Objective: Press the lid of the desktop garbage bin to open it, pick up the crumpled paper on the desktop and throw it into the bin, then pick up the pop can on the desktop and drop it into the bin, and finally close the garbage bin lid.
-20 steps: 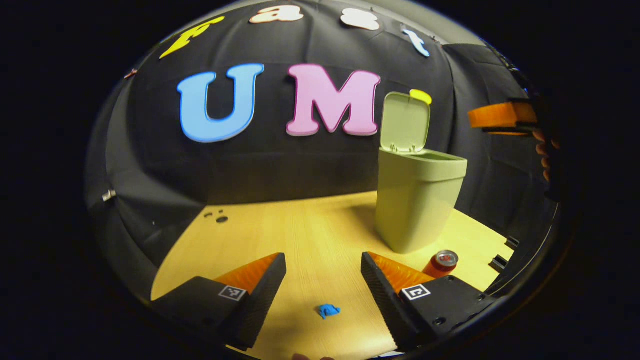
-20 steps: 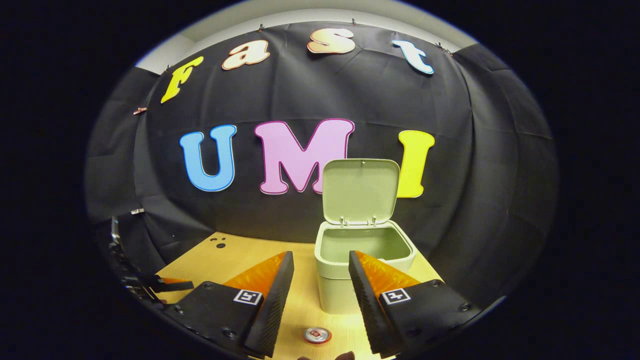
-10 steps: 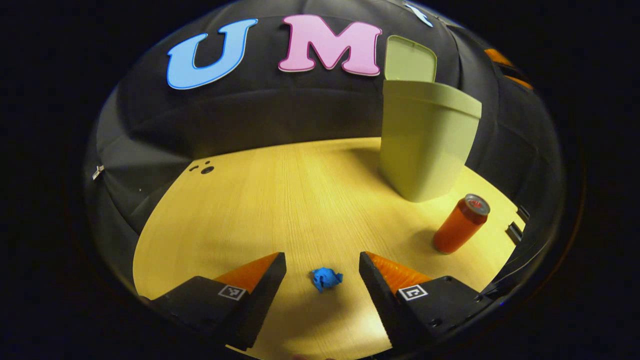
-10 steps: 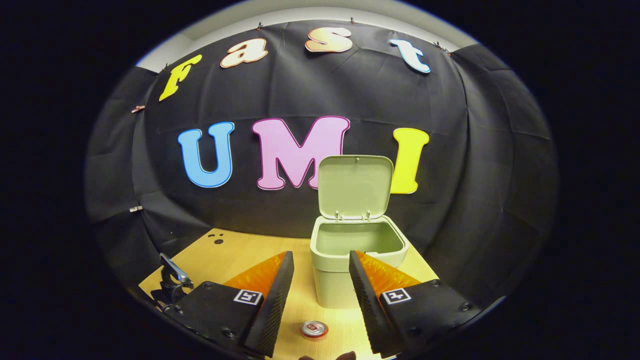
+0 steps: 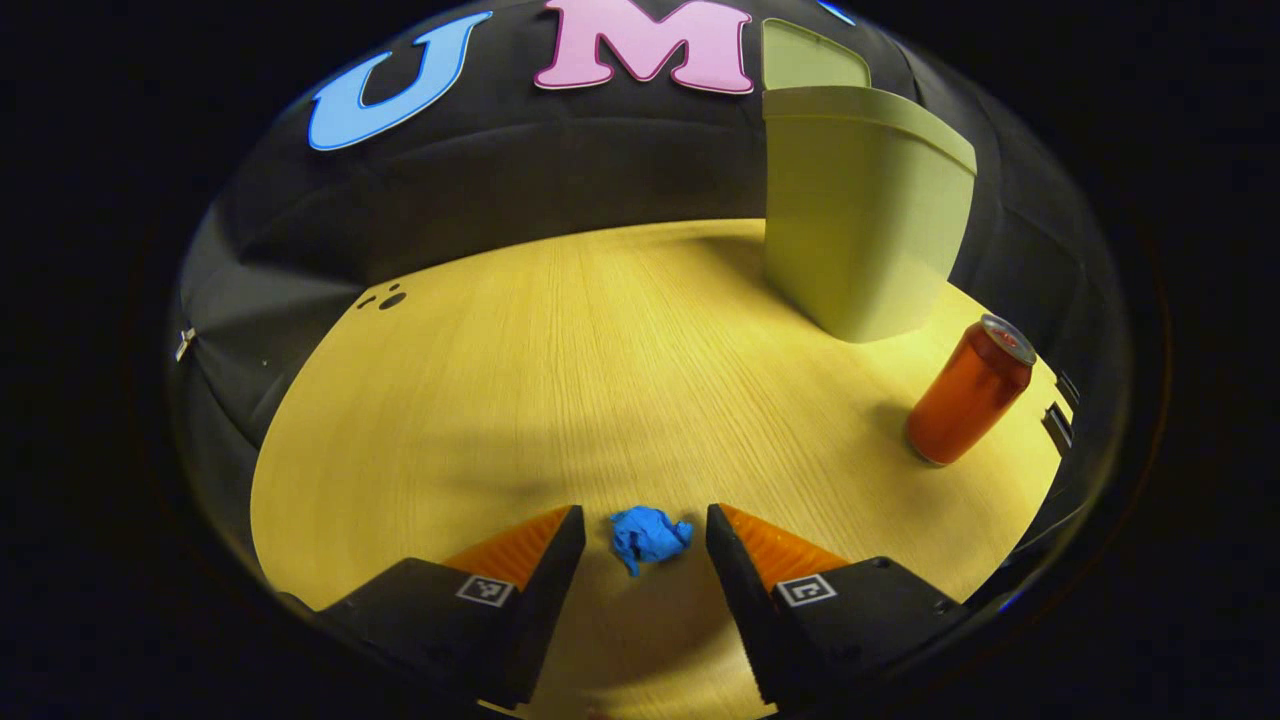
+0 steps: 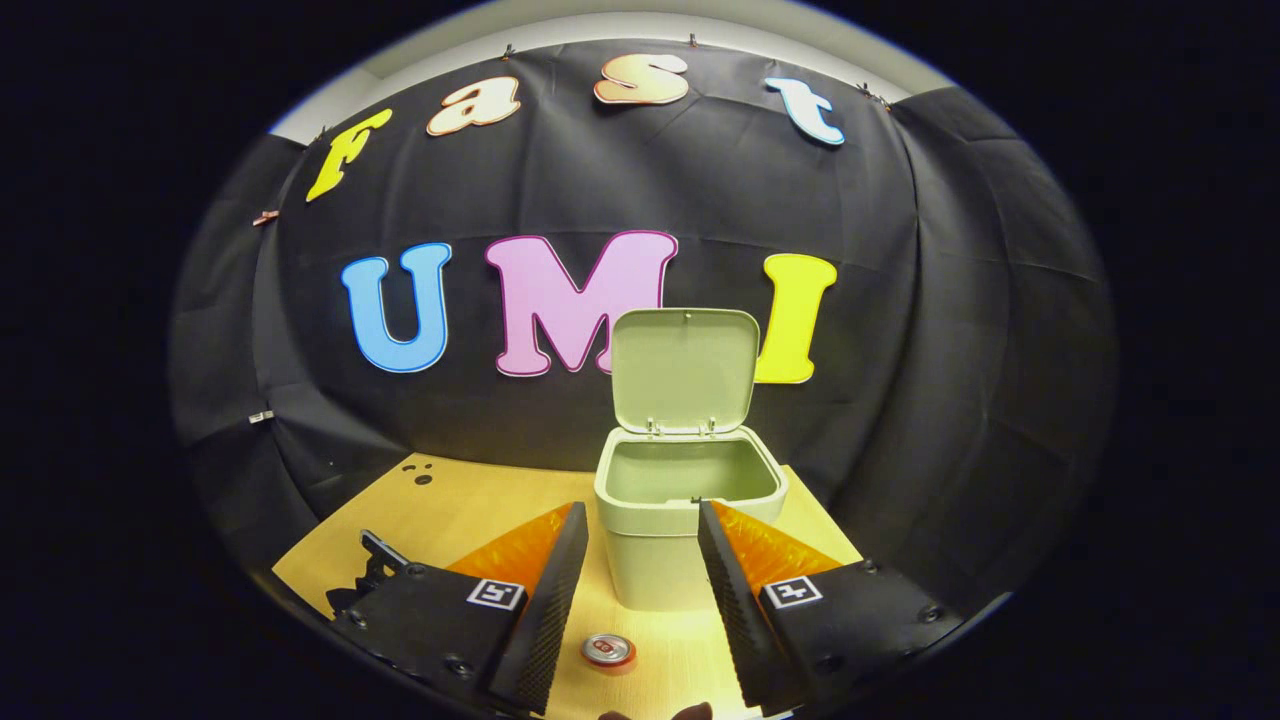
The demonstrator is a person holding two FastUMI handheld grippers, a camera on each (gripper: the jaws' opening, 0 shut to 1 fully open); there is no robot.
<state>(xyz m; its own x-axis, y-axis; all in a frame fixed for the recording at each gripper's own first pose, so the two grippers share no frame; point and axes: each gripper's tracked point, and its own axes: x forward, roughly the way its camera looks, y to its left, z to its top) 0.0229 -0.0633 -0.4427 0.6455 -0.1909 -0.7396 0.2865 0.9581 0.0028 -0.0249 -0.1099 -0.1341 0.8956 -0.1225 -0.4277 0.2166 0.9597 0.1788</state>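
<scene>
Crumpled paper [image 5: 649,537] lies between the spread fingers of the left gripper [image 5: 645,550], perhaps untouched; can [image 5: 968,391] at two o'clock. Right gripper [image 6: 640,590] released above the can, bin [image 6: 686,500] lid up.

1. Left gripper view: low, close over the table [image 5: 560,360], tilted down; bin [image 5: 860,220] at upper right, can [image 5: 968,392] at right, blue crumpled paper [image 5: 648,536] just ahead at bottom centre.
2. Right gripper view: higher, farther back, faces the wall head-on; open bin [image 6: 680,490] centre frame, can [image 6: 608,650] top at bottom centre.
3. Shared: bin, can, wooden table [image 6: 470,510], black wall.
</scene>
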